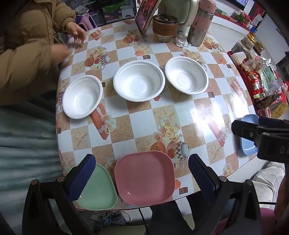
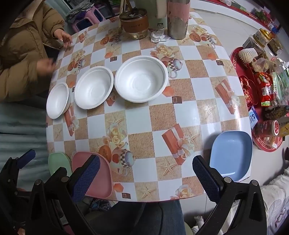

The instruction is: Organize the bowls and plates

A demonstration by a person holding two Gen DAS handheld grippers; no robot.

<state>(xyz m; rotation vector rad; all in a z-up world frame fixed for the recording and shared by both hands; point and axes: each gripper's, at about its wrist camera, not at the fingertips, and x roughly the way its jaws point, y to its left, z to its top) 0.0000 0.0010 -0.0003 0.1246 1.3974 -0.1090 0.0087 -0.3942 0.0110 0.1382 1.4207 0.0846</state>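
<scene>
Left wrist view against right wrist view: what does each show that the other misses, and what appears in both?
Only the left wrist view shows the red picture frame leaning at the table's far edge, and the green plate nearly whole. Only the right wrist view shows the blue plate whole; the left view catches just part of it behind the right gripper. Both share the three white bowls in a row, the pink plate, the brown jar, the person's hand at the far corner, and open jaws, as on the left gripper.

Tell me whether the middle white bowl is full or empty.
Empty. The middle white bowl stands upright on the table, its bare white bottom plainly visible.
</scene>
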